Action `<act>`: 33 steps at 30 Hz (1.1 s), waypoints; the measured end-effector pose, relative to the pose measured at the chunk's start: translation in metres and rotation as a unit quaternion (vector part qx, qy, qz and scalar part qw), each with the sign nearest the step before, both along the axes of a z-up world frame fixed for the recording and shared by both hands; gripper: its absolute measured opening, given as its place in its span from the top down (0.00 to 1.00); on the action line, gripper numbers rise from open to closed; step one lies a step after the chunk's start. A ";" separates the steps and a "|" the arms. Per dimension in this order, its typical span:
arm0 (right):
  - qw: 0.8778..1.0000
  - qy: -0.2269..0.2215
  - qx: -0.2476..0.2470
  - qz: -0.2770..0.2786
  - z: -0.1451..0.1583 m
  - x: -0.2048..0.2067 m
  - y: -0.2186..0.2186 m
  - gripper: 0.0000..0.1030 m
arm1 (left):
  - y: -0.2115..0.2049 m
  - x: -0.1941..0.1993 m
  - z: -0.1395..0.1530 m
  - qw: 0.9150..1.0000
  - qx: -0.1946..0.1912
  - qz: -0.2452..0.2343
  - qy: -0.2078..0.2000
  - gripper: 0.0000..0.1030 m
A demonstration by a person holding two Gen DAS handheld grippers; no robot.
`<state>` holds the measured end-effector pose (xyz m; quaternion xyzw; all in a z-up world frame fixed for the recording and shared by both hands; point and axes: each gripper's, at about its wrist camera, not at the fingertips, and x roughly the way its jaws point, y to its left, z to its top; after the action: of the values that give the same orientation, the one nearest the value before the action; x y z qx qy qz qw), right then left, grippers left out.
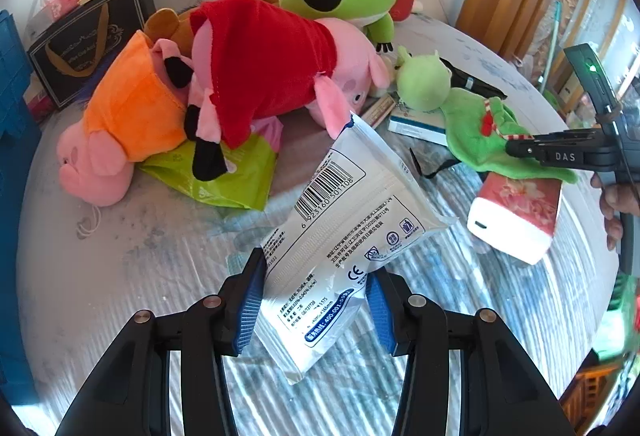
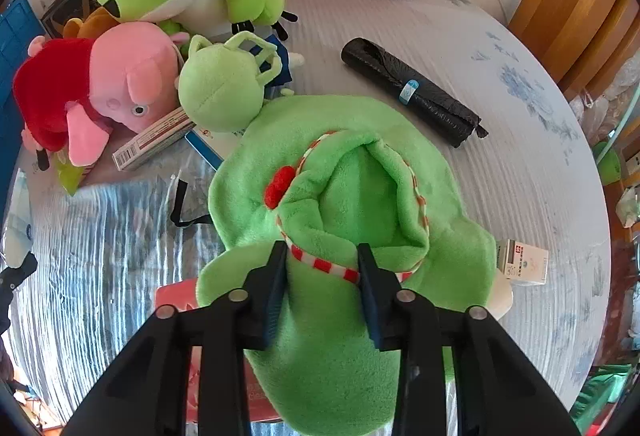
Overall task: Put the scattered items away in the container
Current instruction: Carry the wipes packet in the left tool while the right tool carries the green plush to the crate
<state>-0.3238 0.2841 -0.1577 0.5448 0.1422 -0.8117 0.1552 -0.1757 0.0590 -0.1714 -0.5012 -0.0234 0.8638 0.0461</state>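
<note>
Left claw [image 1: 316,300] grips a white pack [image 1: 352,220] above the surface [image 1: 120,256]; right claw [image 2: 322,284] pinches the green slipper [image 2: 340,196] at centre. Lift both clear before swinging toward the blue crate [image 1: 12,116], far left.

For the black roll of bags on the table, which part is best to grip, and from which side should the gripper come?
Grip the black roll at its middle, near the blue band, coming from above with the jaws across its narrow width. It lies flat and alone on the table, so both long sides look free.
</note>
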 end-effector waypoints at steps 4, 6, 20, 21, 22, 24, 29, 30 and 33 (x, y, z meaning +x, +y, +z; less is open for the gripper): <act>1.000 0.011 -0.007 -0.001 0.010 0.004 0.001 0.84 | -0.005 0.003 0.008 1.000 -0.001 0.003 0.007 0.55; 1.000 0.018 -0.008 0.003 0.018 0.008 0.000 0.85 | -0.006 0.005 0.012 1.000 -0.002 0.002 0.012 0.55; 0.998 0.054 -0.016 0.002 0.071 0.036 -0.003 0.86 | -0.013 0.023 0.053 0.999 0.000 0.008 0.047 0.55; 0.998 0.056 -0.018 0.002 0.076 0.039 -0.003 0.86 | -0.013 0.024 0.057 0.999 0.000 0.008 0.050 0.55; 0.998 0.059 -0.019 0.001 0.079 0.042 -0.003 0.86 | -0.014 0.027 0.060 0.999 0.000 0.008 0.053 0.55; 0.998 0.063 -0.022 0.001 0.087 0.048 -0.003 0.86 | -0.014 0.033 0.070 0.998 0.000 0.009 0.058 0.55; 0.997 0.075 -0.029 -0.001 0.109 0.063 -0.001 0.86 | -0.014 0.047 0.092 0.997 0.001 0.009 0.072 0.55; 0.996 0.078 -0.031 -0.001 0.115 0.067 -0.001 0.86 | -0.014 0.050 0.097 0.997 0.002 0.010 0.074 0.55; 0.996 0.088 -0.035 0.002 0.131 0.080 -0.001 0.86 | -0.017 0.058 0.110 0.997 0.002 0.009 0.082 0.55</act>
<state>-0.2442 0.2829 -0.0266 0.4655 0.1279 -0.8606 0.1624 -0.1174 0.0423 -0.0614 -0.4280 -0.0258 0.9025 0.0411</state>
